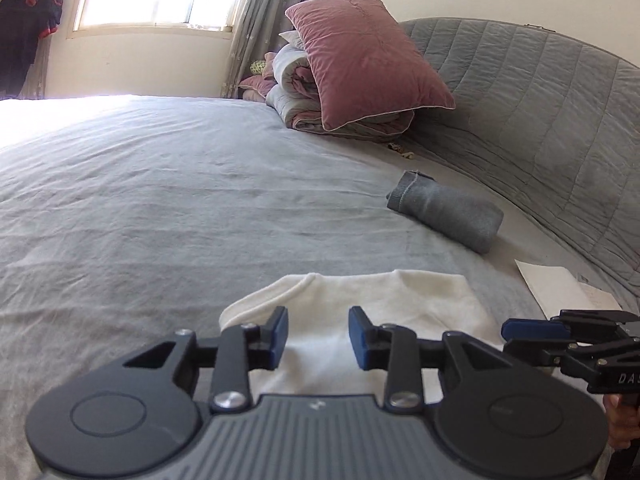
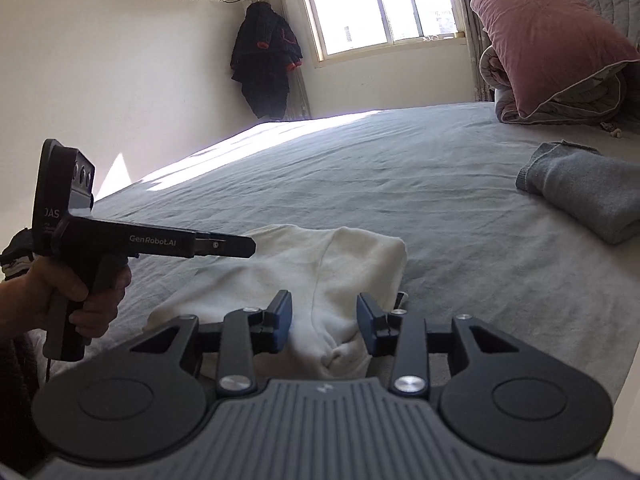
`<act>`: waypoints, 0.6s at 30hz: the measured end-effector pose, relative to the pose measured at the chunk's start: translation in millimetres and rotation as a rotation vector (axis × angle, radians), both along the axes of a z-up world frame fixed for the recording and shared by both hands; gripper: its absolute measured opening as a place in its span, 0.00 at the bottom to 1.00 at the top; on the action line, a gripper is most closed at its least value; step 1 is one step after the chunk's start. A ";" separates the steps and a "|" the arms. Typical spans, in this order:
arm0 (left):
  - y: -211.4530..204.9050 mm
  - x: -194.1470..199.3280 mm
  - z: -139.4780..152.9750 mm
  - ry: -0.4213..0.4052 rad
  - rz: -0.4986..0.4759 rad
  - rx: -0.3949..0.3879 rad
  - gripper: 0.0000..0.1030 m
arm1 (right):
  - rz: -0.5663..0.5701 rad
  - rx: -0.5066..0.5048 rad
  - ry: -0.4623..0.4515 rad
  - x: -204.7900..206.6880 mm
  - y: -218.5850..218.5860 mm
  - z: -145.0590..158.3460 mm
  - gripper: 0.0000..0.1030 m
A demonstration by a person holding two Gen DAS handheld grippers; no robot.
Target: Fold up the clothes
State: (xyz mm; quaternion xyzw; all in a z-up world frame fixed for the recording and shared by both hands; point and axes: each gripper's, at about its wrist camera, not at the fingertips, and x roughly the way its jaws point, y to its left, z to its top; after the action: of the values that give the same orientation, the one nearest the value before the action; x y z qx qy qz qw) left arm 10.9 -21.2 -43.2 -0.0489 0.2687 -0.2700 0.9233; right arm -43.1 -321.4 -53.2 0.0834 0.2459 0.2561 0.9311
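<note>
My left gripper (image 1: 318,338) and right gripper (image 2: 324,322) both stand spread, pinching nothing. The white garment (image 2: 304,272) lies folded on the bed (image 2: 400,168) just ahead beneath both, its length running away from me.

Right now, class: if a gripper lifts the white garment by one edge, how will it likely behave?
The white garment would probably droop: it lies soft and creased on the bed. It looks fleecy, so likely light and unlikely to slip. Its folds may well fall open.
</note>
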 end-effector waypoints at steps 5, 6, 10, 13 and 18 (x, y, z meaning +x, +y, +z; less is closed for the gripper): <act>4.2 -23.1 7.4 -0.033 -0.093 -0.027 0.34 | -0.024 0.100 0.078 1.5 -28.5 6.5 0.43; 3.4 -26.7 5.2 -0.034 -0.107 -0.021 0.34 | -0.013 0.072 0.073 -2.0 -28.8 7.3 0.44; -0.5 -36.3 -8.5 -0.021 -0.149 0.018 0.34 | 0.059 -0.090 0.045 -21.7 -18.4 3.4 0.56; -0.4 -41.0 -15.3 -0.033 -0.153 0.053 0.34 | 0.126 -0.205 0.056 -32.2 -2.8 -5.4 0.56; 5.2 -45.4 -12.5 -0.043 -0.150 0.039 0.34 | 0.165 -0.358 0.022 -37.6 25.1 -17.0 0.56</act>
State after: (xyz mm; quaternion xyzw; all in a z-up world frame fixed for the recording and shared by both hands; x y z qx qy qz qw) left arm -34.4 -16.0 -55.6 -0.0046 0.2571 -0.3342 0.9068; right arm -80.7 -296.3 -70.2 -0.1013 0.3035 0.2829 0.9042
